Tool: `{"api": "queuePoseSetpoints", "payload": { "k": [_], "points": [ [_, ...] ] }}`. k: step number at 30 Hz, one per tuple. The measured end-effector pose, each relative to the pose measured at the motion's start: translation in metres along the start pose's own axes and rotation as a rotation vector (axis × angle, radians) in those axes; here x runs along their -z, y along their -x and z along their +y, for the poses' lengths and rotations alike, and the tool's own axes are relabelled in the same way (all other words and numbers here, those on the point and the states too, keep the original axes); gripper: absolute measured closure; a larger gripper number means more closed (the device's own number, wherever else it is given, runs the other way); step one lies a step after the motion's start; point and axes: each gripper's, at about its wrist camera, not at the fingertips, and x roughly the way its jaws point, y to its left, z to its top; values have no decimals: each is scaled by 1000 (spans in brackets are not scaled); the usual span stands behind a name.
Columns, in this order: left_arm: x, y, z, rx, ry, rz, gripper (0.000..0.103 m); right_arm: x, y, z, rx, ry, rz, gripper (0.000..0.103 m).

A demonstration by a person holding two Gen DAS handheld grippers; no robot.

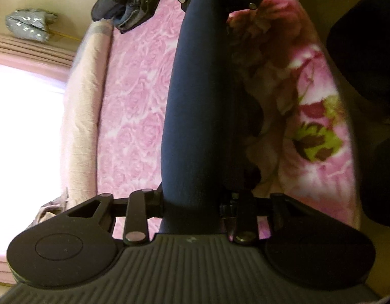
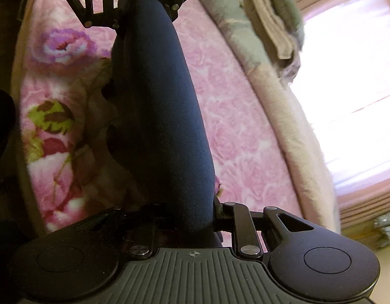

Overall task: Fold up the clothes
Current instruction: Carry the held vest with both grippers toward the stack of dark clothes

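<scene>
Stretching between the two grippers, a navy garment (image 1: 202,96) hangs as a long band above the pink bed (image 1: 134,106). The left gripper (image 1: 195,202) pinches one end and the right gripper (image 2: 184,215) pinches the other. Its long axis runs straight from one gripper to the other, so neither hand is nearer. Probably the fold needs both ends brought together.

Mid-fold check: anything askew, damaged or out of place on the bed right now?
Nothing stands out. The navy garment spans between the left gripper and right gripper, over the pink blanket. Dark clothes lie folded beyond.
</scene>
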Motion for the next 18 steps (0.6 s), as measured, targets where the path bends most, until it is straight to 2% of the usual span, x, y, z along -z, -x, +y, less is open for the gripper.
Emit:
{"api": "queuePoseSetpoints", "payload": {
  "k": [4,10,14,18],
  "points": [
    [-9,34,36,45,21,12,73,-16,28,-34,-80,5,32,85],
    [-32,97,103,130,58,14,73,-44,94,-97,-146,-24,65,85],
    [-50,126,140,137,43,-12,73,-55,133,-132,-144,-46,88,85],
    [-65,142,168,94,-7,-68,73,-57,163,-160,-80,-73,119,85]
  ]
}}
